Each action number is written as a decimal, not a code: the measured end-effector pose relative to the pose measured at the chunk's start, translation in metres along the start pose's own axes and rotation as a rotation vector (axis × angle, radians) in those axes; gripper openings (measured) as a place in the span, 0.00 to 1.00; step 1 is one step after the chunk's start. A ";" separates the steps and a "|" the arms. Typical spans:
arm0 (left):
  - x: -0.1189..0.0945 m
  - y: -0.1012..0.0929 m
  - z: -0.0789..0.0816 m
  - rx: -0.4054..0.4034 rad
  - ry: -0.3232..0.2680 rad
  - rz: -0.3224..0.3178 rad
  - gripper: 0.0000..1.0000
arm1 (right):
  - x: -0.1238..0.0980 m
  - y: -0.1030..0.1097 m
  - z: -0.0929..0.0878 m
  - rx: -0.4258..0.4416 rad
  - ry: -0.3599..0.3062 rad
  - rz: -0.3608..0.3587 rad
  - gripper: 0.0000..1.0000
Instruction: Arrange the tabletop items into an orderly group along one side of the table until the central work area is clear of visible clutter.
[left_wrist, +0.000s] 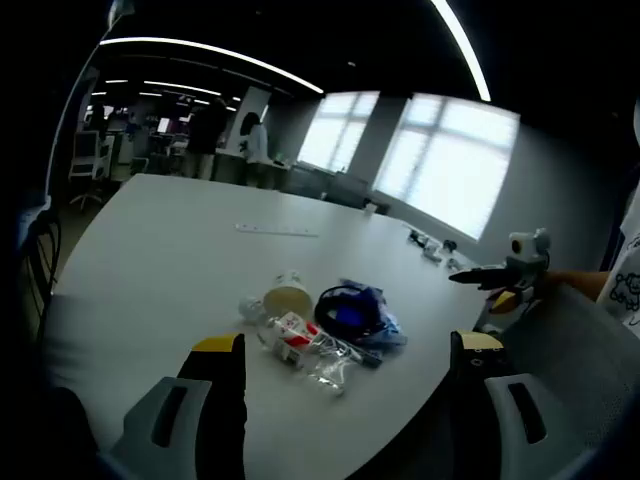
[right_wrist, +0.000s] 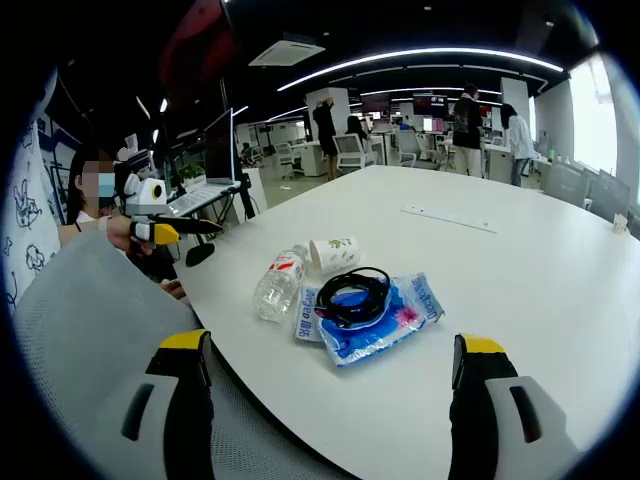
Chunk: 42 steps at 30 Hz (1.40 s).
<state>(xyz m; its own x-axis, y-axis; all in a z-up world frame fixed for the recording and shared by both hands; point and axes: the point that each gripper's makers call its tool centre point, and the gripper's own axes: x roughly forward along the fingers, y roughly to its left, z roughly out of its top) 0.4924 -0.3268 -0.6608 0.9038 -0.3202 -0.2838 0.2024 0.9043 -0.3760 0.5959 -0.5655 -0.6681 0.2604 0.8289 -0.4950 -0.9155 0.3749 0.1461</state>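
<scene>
On the white table (left_wrist: 170, 270) a small heap lies near the front edge. It holds a paper cup (left_wrist: 287, 297) on its side, a clear plastic bottle (left_wrist: 300, 340) with a red label, and a blue packet (left_wrist: 372, 322) under a coiled black cable (left_wrist: 340, 300). My left gripper (left_wrist: 347, 342) hangs open just short of the heap, with nothing between its jaws. From the other side I see the bottle (right_wrist: 278, 285), cup (right_wrist: 333, 254), cable (right_wrist: 352, 295) and packet (right_wrist: 400, 315). My right gripper (right_wrist: 332, 343) is open before them, holding nothing.
A long white strip (left_wrist: 277, 231) lies mid-table, also visible as the strip (right_wrist: 450, 218). Small items (left_wrist: 430, 245) sit by the far right edge. A grey chair back (right_wrist: 90, 330) stands at the table's edge. A laptop (right_wrist: 200, 195) is behind. People stand in the background.
</scene>
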 end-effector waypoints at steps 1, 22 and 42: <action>0.000 0.001 0.000 -0.001 0.000 0.001 0.82 | 0.000 0.000 0.000 0.000 0.000 -0.001 1.00; 0.003 0.000 0.000 -0.009 0.006 -0.004 0.82 | 0.000 -0.001 0.000 0.009 -0.005 -0.003 1.00; 0.002 0.000 0.000 -0.015 0.003 -0.002 0.82 | -0.001 -0.002 0.000 0.004 -0.004 -0.005 1.00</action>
<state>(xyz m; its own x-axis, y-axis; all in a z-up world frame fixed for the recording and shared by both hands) 0.4944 -0.3271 -0.6616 0.9022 -0.3233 -0.2854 0.1987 0.8990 -0.3903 0.5977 -0.5672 -0.6677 0.2665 0.8284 -0.4927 -0.9127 0.3812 0.1473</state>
